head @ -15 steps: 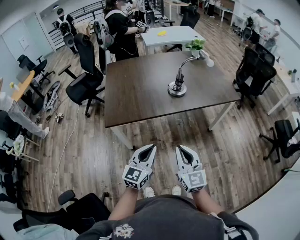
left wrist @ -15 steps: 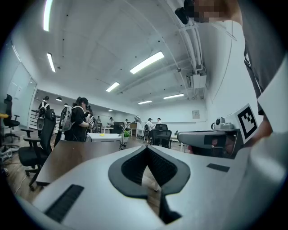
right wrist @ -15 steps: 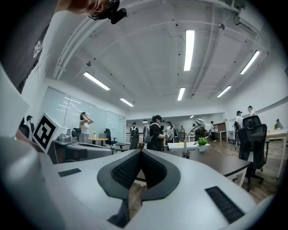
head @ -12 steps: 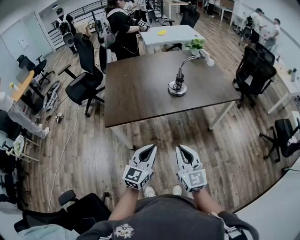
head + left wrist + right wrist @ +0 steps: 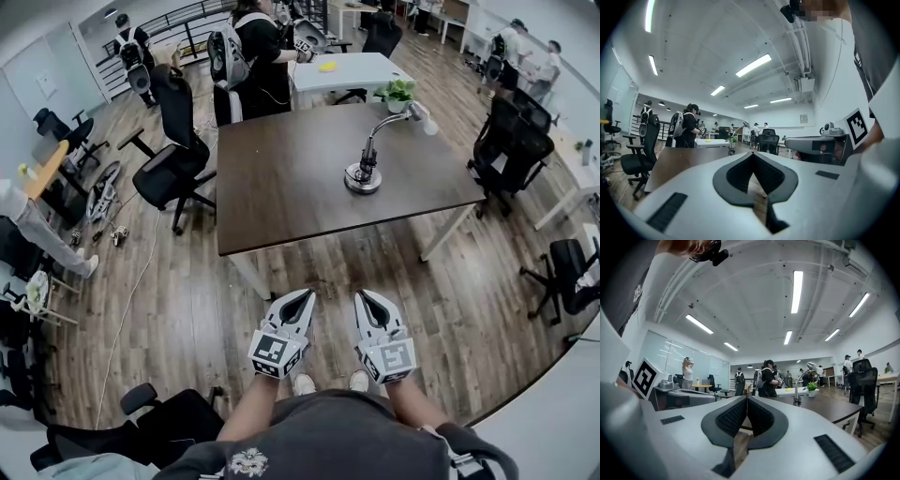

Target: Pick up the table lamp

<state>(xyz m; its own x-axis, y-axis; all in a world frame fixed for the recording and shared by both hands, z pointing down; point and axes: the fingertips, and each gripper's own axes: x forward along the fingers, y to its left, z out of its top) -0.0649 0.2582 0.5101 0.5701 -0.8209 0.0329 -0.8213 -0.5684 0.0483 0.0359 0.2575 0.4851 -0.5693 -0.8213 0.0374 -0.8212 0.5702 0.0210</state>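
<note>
Both forearms reach forward from the waist, side by side and level above the floor [image 5: 187,300]. The left tongs [image 5: 305,294] and right tongs [image 5: 364,294] point at the tabletop [image 5: 281,178] from well short of its near edge. Each pair is closed tip to tip with nothing between, and the lamp [image 5: 365,169] stands upright on the tabletop's far right part, well apart from both, its neck arching right.

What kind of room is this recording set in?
Most likely an open-plan office or lab: a dark brown table holding a table lamp, black swivel chairs around it, and ceiling strip lights overhead.
</note>
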